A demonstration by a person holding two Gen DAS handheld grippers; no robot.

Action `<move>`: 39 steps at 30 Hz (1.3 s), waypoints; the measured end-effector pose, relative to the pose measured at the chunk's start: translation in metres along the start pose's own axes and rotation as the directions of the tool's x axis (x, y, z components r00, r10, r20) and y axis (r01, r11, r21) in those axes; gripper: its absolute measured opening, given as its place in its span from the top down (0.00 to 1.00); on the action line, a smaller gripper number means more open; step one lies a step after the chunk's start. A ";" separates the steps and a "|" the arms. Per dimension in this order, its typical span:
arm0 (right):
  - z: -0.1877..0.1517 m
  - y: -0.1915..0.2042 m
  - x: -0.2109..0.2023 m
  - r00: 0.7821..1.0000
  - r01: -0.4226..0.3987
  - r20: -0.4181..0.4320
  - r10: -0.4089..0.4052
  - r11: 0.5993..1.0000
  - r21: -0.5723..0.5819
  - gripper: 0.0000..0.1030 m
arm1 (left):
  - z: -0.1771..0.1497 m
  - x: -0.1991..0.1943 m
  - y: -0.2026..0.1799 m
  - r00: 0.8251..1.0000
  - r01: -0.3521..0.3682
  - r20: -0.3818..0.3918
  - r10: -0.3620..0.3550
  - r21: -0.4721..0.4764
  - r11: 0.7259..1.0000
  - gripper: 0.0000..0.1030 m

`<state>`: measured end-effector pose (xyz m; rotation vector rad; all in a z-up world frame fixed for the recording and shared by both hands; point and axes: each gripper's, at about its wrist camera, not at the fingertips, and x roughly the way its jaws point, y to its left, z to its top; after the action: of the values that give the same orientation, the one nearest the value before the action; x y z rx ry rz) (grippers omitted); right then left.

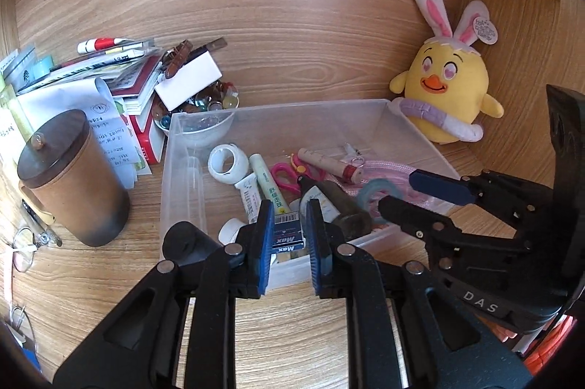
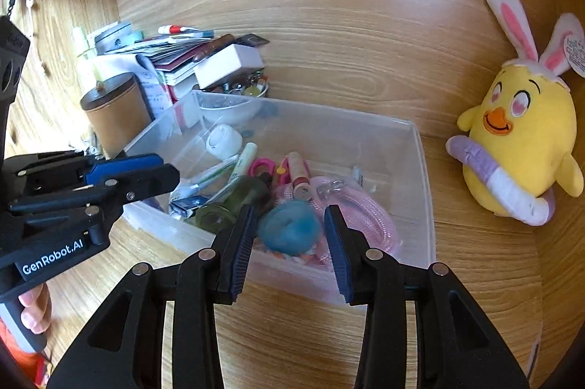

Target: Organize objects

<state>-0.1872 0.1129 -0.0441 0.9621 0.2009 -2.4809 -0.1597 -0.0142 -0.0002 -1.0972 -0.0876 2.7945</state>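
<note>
A clear plastic bin [image 1: 278,113] [image 2: 420,177] on the wooden desk holds several small items: a white tape roll [image 1: 227,163], tubes, pink scissors [image 1: 283,175], a dark green bottle [image 2: 234,200], a pink cord [image 2: 369,217] and a blue Max staple box [image 1: 289,237]. My left gripper [image 1: 289,224] hovers over the bin's near edge, its jaws slightly apart either side of the staple box. My right gripper [image 2: 289,231] is open above the bin. A blurred blue tape roll [image 2: 290,228] lies between its jaws, not gripped.
A brown lidded canister [image 1: 71,177] stands left of the bin. Behind it lies a pile of papers, books and a white box [image 1: 188,80] over a bowl of marbles. A yellow chick plush [image 1: 444,89] sits in the right corner. Coloured notes are stuck on the back wall.
</note>
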 end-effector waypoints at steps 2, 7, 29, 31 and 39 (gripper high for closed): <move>-0.001 0.000 -0.003 1.000 -0.004 0.002 0.004 1.000 0.000 0.64 | -0.001 -0.004 -0.001 1.000 0.004 0.007 -0.004 0.002 1.000 0.85; -0.005 -0.002 -0.019 1.000 -0.008 0.022 0.008 1.000 0.011 0.64 | -0.006 -0.020 -0.003 0.999 0.004 0.040 -0.005 0.005 1.000 0.76; -0.040 0.012 -0.090 0.989 0.004 0.149 -0.006 1.000 0.014 0.18 | -0.050 -0.077 -0.002 0.985 -0.079 0.157 0.077 0.005 0.997 0.09; -0.044 0.011 -0.090 0.989 0.005 0.145 -0.008 1.000 0.021 0.18 | -0.053 -0.075 0.000 0.987 -0.065 0.145 0.064 -0.002 0.998 0.09; -0.050 0.009 -0.082 0.993 -0.002 0.122 -0.003 0.999 0.037 0.18 | -0.061 -0.070 -0.002 0.989 -0.065 0.130 0.065 -0.003 0.998 0.08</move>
<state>-0.1001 0.1509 -0.0264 0.8221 0.1155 -2.5423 -0.0674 -0.0221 0.0028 -0.9331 -0.0643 2.9218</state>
